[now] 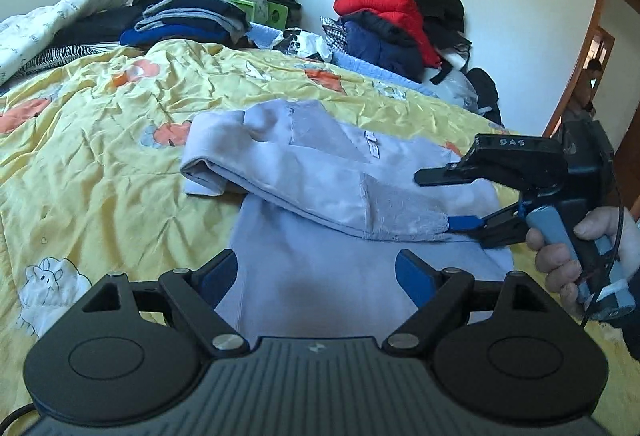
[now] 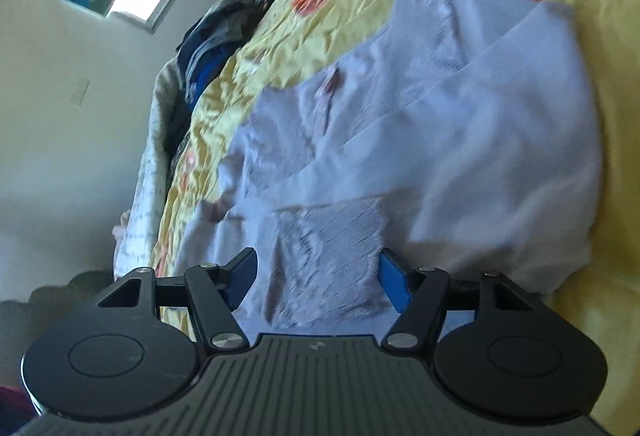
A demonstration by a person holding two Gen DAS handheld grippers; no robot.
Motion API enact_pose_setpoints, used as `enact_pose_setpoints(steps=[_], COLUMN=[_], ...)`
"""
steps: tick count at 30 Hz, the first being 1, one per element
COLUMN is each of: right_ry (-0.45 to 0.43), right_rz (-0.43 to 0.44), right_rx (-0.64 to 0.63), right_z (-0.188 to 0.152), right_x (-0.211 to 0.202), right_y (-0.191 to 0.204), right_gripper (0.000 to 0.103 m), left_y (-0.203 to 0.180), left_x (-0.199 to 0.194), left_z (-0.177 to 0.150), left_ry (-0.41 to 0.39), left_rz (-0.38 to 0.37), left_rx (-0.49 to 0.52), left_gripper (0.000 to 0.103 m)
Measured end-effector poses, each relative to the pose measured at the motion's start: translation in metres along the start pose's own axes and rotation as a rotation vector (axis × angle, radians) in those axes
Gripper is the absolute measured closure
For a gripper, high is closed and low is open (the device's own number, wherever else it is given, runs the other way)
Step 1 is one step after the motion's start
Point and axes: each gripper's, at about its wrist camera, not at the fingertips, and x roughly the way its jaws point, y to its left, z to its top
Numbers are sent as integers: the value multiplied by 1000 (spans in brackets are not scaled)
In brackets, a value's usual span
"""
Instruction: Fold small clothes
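Black left gripper [image 1: 316,276], jaws released and empty, hovers at lower centre over a pale lilac garment [image 1: 320,172] on the yellow floral quilt [image 1: 100,124].
Mid-fold, probably: right gripper [image 1: 452,202], centre right, straddles the knit cuff [image 2: 324,256], grasp unclear; next, clench and lay it across.

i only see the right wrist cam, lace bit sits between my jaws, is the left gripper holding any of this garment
Observer: No. The left gripper hovers over the pale garment, jaws wide open and holding nothing.
Operator: are my jaws actually pressing the lace
Observer: From the side, no. The right gripper has its jaws apart: the blue lower pad is at the lace hem, and the upper finger is clear above the cloth.
Operator: anything behind the garment i should avoid
Observer: A heap of jackets, one of them red, lies at the far right corner of the bed, well apart from the garment.
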Motion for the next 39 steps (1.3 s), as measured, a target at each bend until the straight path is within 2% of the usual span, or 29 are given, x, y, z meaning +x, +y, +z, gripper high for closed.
enact_pose_setpoints(steps=[1,3,5,8,14,16,20,26,30,32,36,39], right_ry=[3,1,7,1,-57,-64,-109,-149,-153,-143,-144,-163], right_rz=[1,-21,-62,-88,-108,-74,-73,-156,-228,-235,-233,-216], right_rx=[-1,-19,-21,-18,-128,-131,-170,-145,-77,-51,-66,-69], right_z=[-1,0,3,4,3,13,39,61,61,56,50,56], right_x=[3,6,11,14,4,-4,-36,-80,-86,-82,-78,-84], right_y=[2,4,4,-1,12,15,19,-16,-54,-67,-69,-69], right_gripper=[38,51,85,99,100,100,100,100,100,100,100,100], left_y=[0,-1,-2,-1,-3,-7,-17,-28,-43,-49,-55,-58], left_x=[0,-3,-5,-2,-1,-2,-4,9,27,37,55,71], left_z=[0,1,2,3,9,12,19,26,34,39,49,56], left_ry=[-4,-13,-16,-15,-20,-29,-61,-62,-61,-55,-46,-24], left_rz=[-1,-4,-3,5,6,3,-17,-38,-22,-12,2,48], left_rx=[-1,0,6,8,7,25,61,81,145,173,216,239], left_gripper=[16,16,16,16,16,16,16,16,16,16,16,16])
